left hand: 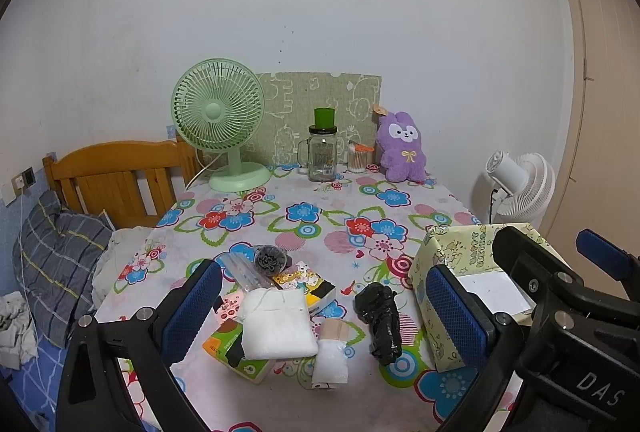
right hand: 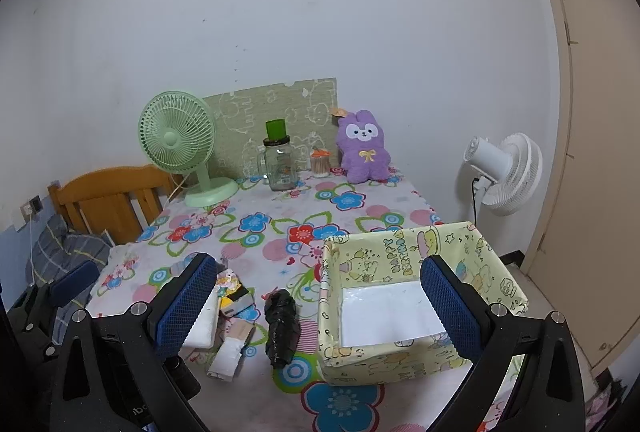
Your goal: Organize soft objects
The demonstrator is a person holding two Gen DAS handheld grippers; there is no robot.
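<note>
Hovering over the near edge of the floral tablecloth (left hand: 320,232): both grippers, nothing held. Left gripper (left hand: 328,316) jaws spread wide, blue pads empty, aimed at the small pile. Right gripper (right hand: 320,308) jaws also wide and empty, framing the box; its body also shows at the right edge of the left view.

Soft stuff sits clustered on the near-left part of the table:
- white pouch (left hand: 278,326) lying flat on top of an orange-green tissue pack (left hand: 240,356)
- yellow cartoon tissue pack (left hand: 306,284) just behind the pouch, touching it
- small white roll with tan end (left hand: 334,356) just right of the pouch
- black crumpled bag bundle (left hand: 380,320) lying alone between the pile and the box, apart from both
- dark grey round item (left hand: 269,259) and a clear plastic sleeve (left hand: 244,270) at the back of the pile; can't tell what they are

Yellow birthday-print box (right hand: 404,260) stands open on the near-right of the table, only its white floor visible inside.

Back of table, along the wall: green desk fan (left hand: 218,120), glass jar mug with a green cup on its lid (left hand: 322,156), cotton swab jar (left hand: 358,158), purple plush bunny (left hand: 402,148) upright. White floor fan (right hand: 502,172) off the table to the right. Wooden headboard (left hand: 116,176) and a plaid pillow (left hand: 56,264) on the left.
</note>
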